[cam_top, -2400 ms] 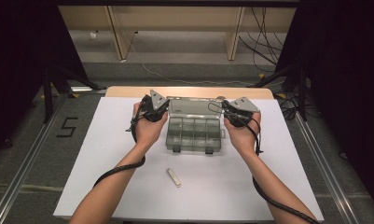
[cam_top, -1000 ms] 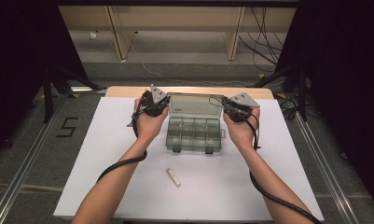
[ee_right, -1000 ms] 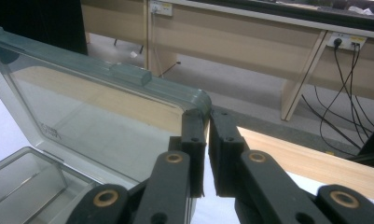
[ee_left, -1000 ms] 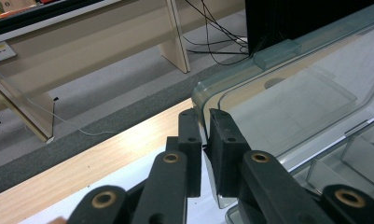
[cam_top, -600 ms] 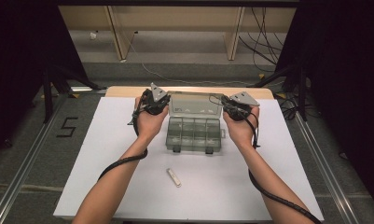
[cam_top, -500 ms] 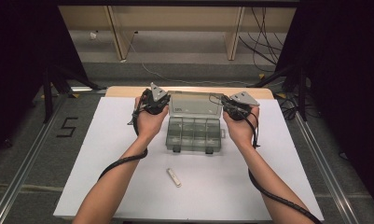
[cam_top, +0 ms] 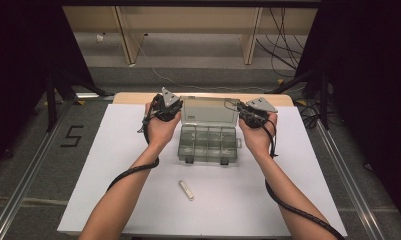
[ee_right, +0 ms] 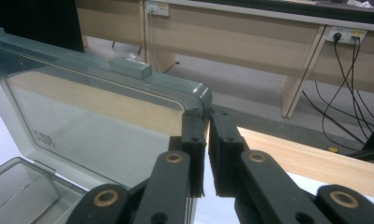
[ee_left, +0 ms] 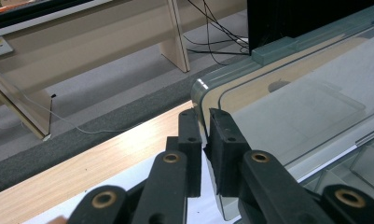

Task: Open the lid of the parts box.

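Fingers (ee_left: 224, 154) of the left gripper (cam_top: 166, 106) are pinching the left edge of the clear lid (cam_top: 209, 110), almost fully closed on the thin plastic, and fingers (ee_right: 194, 149) of the right gripper (cam_top: 253, 113) are doing the same at the lid's right top corner.

Going by size, the desk (cam_top: 113, 165), covered in white, is carrying everything. The compartment box (cam_top: 208, 144) is sitting in the middle of it toward the far edge, its base flat, its divided cells looking empty, and its lid is standing about upright on the rear hinge. Near the front of the desk, well apart from the box, a small white stick (cam_top: 186, 190) is lying on its own.

The step in hand appears to be swinging the lid on its hinge with 2 grips. Doing it well probably means moving both hands together along the same arc, so the lid is not twisting between them. Grips this close to the rim could slip, so the pinch should be staying firm while the base is left undisturbed on the desk.
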### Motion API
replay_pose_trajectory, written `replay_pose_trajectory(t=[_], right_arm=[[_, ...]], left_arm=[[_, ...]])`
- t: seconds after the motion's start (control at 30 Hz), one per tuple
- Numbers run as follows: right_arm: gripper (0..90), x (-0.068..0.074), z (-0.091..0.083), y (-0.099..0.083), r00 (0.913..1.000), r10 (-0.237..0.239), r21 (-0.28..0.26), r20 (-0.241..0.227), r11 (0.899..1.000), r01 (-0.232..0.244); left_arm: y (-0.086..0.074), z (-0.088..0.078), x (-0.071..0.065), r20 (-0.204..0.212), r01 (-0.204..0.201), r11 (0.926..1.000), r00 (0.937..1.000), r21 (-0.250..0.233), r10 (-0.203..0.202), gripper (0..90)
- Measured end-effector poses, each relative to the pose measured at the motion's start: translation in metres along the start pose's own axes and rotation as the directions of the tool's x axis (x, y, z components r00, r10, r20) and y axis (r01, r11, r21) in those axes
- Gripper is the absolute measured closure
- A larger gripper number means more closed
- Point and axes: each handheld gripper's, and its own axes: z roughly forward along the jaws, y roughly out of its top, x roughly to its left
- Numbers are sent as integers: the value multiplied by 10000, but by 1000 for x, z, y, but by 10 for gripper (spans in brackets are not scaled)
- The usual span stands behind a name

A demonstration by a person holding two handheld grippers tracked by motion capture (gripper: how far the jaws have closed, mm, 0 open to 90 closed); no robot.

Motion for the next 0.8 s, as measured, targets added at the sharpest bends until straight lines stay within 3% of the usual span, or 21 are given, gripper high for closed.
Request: replay_pose_trajectory(t=[0.5,0.57,0.67,0.8], right_arm=[[854,-2,5,-2,10000,61,151,57,9999,-62],[854,-1,7,-3,9999,152,141,-34,9998,-151],[854,-2,9,-4,10000,82,91,-14,9999,-82],[854,-2,8,-5,10000,50,333,19,9994,-51]], left_arm=[[-1,4,0,-117,177,9998,9998,119,-176,827],[0,5,2,-19,30,10000,10000,64,-30,827],[-1,6,1,-112,193,9997,9998,138,-191,826],[-1,7,1,-96,213,9997,9997,141,-211,826]])
